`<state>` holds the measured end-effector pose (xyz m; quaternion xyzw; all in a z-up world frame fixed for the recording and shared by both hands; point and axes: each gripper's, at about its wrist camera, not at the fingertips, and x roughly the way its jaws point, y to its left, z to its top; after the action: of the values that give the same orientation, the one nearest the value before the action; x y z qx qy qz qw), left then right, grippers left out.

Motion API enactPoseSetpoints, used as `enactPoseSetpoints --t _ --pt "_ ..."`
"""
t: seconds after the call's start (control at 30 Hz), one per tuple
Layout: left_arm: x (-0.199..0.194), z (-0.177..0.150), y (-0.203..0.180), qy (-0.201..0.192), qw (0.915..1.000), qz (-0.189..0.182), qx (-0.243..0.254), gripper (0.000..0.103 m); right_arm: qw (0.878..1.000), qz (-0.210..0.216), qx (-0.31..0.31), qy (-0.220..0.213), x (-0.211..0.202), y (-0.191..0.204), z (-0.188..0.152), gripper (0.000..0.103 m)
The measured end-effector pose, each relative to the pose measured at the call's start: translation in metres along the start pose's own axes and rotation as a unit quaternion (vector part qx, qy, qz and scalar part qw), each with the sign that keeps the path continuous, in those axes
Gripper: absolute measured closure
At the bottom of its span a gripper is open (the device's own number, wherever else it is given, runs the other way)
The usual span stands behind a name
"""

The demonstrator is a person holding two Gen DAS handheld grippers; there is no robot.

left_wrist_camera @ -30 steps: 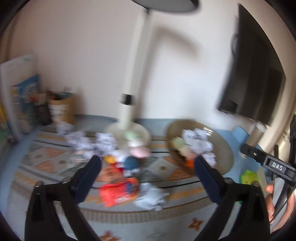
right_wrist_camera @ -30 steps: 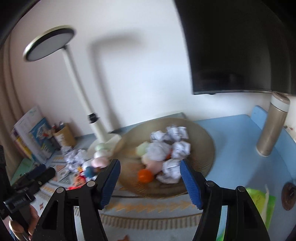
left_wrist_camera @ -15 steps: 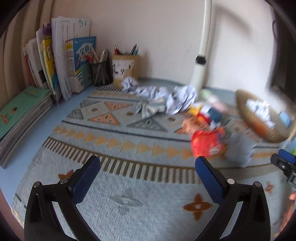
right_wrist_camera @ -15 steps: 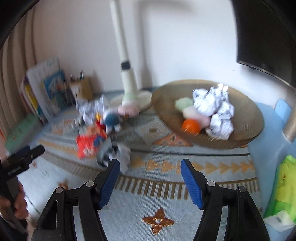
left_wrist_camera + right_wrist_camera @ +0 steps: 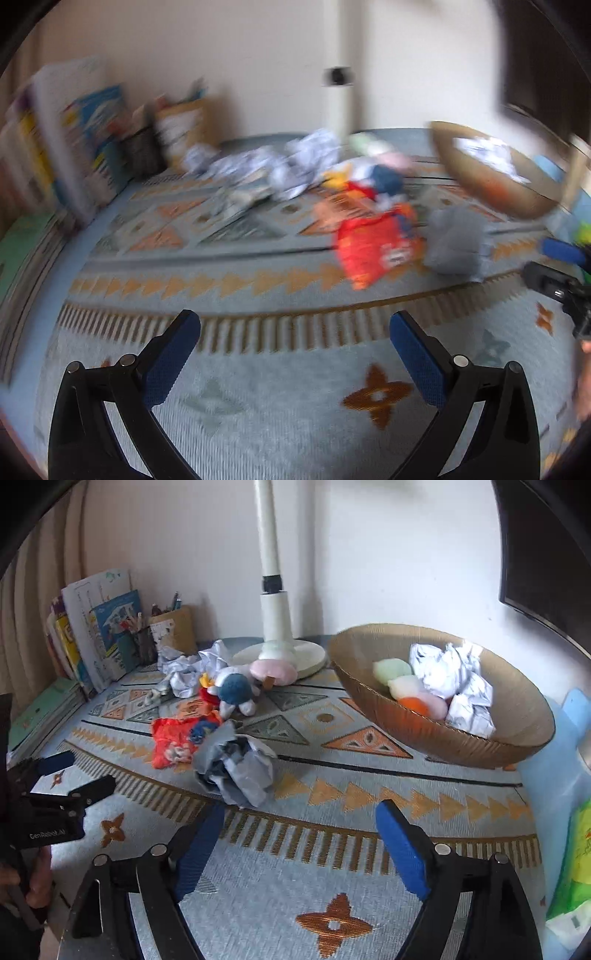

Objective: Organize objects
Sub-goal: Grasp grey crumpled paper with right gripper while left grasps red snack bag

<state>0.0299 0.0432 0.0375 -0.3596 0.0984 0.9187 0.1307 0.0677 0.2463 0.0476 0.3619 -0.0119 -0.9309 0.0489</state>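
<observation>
On a patterned mat lie a grey crumpled paper ball, a red snack wrapper, a blue and white plush toy, a pink soft ball and more crumpled paper. A brown woven bowl at the right holds paper balls and soft balls. My right gripper hovers just short of the grey paper ball, its jaws opening with nothing between them. My left gripper is open over bare mat, the wrapper and grey ball ahead to its right.
A white lamp base stands behind the toys. Books and a pen holder line the back left wall. A green packet lies at the right edge. A dark screen hangs top right.
Both grippers have dropped toward the mat and swung off the wall and bowl to the clutter. The right gripper's jaws have spread wider.
</observation>
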Motion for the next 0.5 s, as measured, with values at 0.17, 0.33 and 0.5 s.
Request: enactPoseSetpoints --t 0.17,0.33,0.5 --pt "0.014 0.035 -0.023 -0.011 0.9915 -0.042 0.123 0.001 0.991 0.116 -0.007 0.065 0.015 0.007 0.030 0.019" --pt "0.050 0.050 -0.045 0.019 0.9761 -0.075 0.203 0.011 0.987 0.133 0.006 0.093 0.043 0.011 0.062 0.019" --pt "0.065 0.045 -0.058 0.042 0.9684 -0.094 0.227 0.046 0.983 0.124 -0.012 0.133 0.076 0.018 0.066 0.040"
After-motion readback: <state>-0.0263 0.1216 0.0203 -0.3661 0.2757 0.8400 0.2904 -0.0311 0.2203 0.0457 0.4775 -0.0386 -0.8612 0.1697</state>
